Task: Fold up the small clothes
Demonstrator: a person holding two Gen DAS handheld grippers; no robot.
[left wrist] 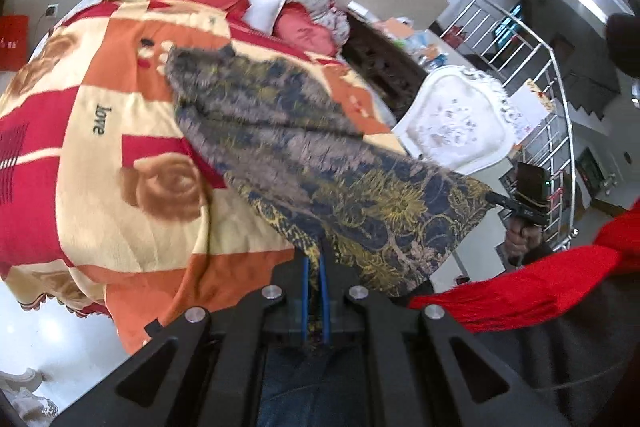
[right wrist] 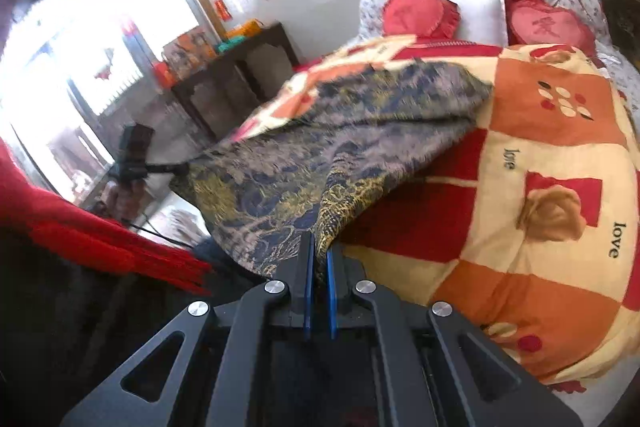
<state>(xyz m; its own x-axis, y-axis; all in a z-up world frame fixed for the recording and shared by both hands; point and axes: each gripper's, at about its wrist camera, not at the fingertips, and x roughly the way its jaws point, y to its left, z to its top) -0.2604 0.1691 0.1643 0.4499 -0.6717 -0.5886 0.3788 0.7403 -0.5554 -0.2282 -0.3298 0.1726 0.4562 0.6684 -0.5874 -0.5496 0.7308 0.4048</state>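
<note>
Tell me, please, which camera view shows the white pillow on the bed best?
The right wrist view: the white pillow sits clearly between two red heart cushions. The left wrist view shows the same pillow smaller, partly hidden behind a red cushion.

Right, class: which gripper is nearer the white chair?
Right. The right gripper holds a corner of the cloth just beside the white chair; the left gripper grips another corner, farther from it.

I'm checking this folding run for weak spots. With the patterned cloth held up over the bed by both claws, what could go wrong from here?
1. Each claw, left and right, pinches only a small bit of the patterned cloth's edge, so it may slip out.
2. The cloth's far end trails on the blanket and could drag or bunch.
3. The red fringe hangs near the left claw and might snag.
</note>
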